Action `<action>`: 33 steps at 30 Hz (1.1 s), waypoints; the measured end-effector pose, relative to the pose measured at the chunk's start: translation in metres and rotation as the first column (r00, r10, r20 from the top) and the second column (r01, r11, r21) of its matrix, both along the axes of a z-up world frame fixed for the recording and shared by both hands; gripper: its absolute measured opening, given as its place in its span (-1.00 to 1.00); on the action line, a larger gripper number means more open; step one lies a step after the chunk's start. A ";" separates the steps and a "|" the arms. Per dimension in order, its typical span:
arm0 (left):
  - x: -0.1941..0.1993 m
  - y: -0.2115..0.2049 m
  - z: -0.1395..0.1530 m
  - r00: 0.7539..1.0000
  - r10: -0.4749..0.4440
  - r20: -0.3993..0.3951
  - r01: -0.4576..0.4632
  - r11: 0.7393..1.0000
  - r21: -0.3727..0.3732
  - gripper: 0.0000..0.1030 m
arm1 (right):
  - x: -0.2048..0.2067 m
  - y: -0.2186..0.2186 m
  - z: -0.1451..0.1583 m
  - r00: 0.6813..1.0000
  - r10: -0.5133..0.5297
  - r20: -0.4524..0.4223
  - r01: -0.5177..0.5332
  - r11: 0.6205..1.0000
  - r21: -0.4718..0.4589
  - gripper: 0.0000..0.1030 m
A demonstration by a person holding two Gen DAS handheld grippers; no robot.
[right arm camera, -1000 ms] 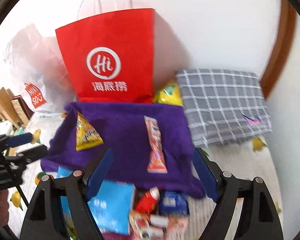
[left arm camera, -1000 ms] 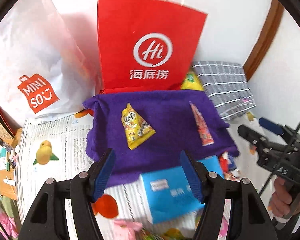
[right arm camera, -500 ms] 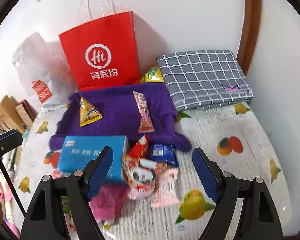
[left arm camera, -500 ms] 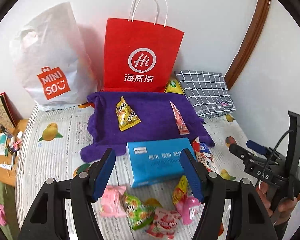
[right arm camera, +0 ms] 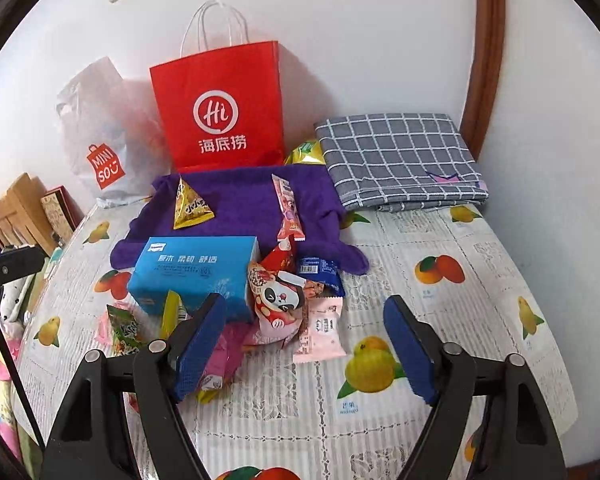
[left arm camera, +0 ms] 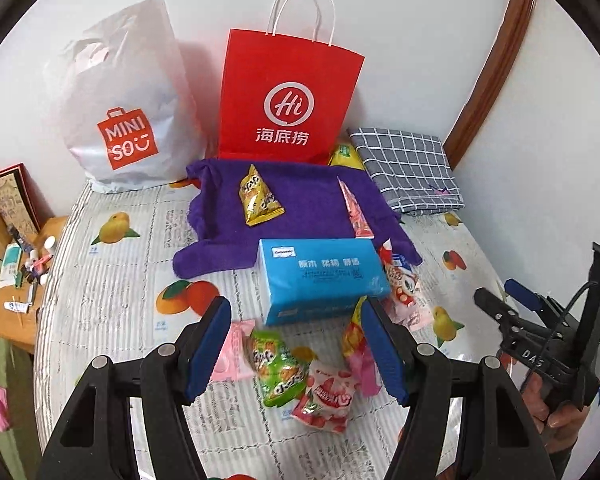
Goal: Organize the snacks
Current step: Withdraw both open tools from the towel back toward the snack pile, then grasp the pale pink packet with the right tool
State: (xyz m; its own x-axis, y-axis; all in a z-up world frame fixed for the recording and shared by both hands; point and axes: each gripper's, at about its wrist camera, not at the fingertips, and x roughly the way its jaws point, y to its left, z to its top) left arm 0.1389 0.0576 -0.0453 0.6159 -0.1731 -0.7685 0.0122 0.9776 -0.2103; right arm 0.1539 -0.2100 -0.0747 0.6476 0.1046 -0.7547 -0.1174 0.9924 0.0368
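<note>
A purple cloth (left arm camera: pixel 300 204) (right arm camera: pixel 244 204) lies on the table with a yellow snack packet (left arm camera: pixel 258 198) (right arm camera: pixel 190 206) and a pink stick packet (left arm camera: pixel 354 210) (right arm camera: pixel 288 212) on it. In front sits a blue tissue box (left arm camera: pixel 320 278) (right arm camera: pixel 192 270), ringed by loose snack packets: a green one (left arm camera: pixel 274 362), a red-and-white one (left arm camera: pixel 326 398), a panda one (right arm camera: pixel 278 302) and a pale pink one (right arm camera: pixel 320 330). My left gripper (left arm camera: pixel 294 350) hovers open above the green packet. My right gripper (right arm camera: pixel 304 350) hangs empty over the pink packet, its jaws closing.
A red paper bag (left arm camera: pixel 290 98) (right arm camera: pixel 220 110) and a white plastic bag (left arm camera: pixel 126 100) stand against the back wall. A folded grey checked cloth (right arm camera: pixel 400 158) lies at the back right. A hand (left arm camera: pixel 560 412) holds the other gripper at the right. A cluttered wooden side table (left arm camera: pixel 24 272) is on the left.
Both grippers have pulled back from the purple cloth, so the tissue box and the loose snack pile have come into view. The right jaws have narrowed slightly.
</note>
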 end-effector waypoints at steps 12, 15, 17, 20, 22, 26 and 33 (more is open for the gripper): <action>-0.009 0.003 -0.008 1.000 0.017 0.001 -0.017 1.000 0.004 0.27 | -0.005 -0.013 -0.022 0.998 -0.016 -0.057 0.017 1.000 0.011 0.44; -0.009 0.008 -0.011 0.999 0.032 0.003 -0.032 0.999 0.000 0.27 | -0.003 -0.014 -0.029 0.998 -0.009 -0.070 0.011 1.000 0.025 0.34; -0.008 0.013 -0.014 0.999 0.042 0.000 -0.042 0.999 -0.006 0.27 | 0.000 -0.014 -0.035 0.997 -0.008 -0.074 0.010 1.000 0.024 0.32; -0.004 0.020 -0.023 0.998 0.062 -0.021 -0.062 0.998 -0.008 0.46 | 0.005 -0.015 -0.044 0.996 -0.002 -0.085 0.004 0.999 0.032 0.25; -0.002 0.025 -0.028 0.997 0.073 -0.027 -0.074 0.997 -0.007 0.48 | 0.010 -0.015 -0.053 0.995 0.004 -0.098 -0.001 1.000 0.029 0.16; 0.003 0.033 -0.041 0.994 0.091 -0.054 -0.092 0.995 -0.027 0.48 | 0.019 -0.014 -0.070 0.991 0.020 -0.132 -0.018 1.000 0.016 0.06; 0.007 0.041 -0.060 0.990 0.112 -0.081 -0.115 0.993 -0.038 0.48 | 0.042 -0.019 -0.104 0.981 0.012 -0.194 -0.005 0.999 0.039 -0.17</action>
